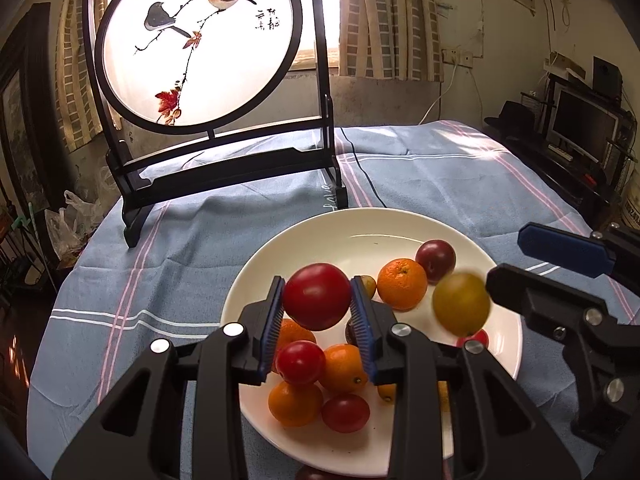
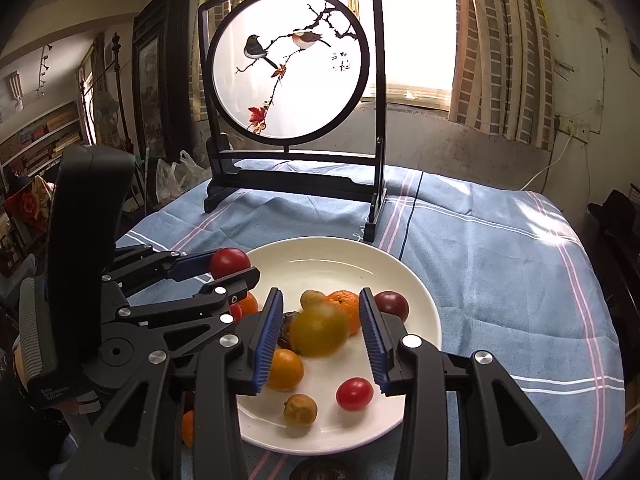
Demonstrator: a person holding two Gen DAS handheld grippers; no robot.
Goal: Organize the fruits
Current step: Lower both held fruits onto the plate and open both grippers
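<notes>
Two grippers over white plate (image 1: 360,236) w/ fruit, mid-tablecloth (image 1: 200,240). Left gripper (image 1: 318,312): red tomato (image 1: 317,296) between pads, contact unclear. Right gripper (image 2: 320,336): parted, blurred yellow-green fruit (image 2: 319,330) loose between, gaps both sides.

Both wrist views look steeply down and forward, close over the white plate (image 1: 360,228) (image 2: 304,252), facing the bird screen (image 1: 200,44) (image 2: 290,64) beyond it. The left view sits left of the plate, the right view right; both share it.
</notes>
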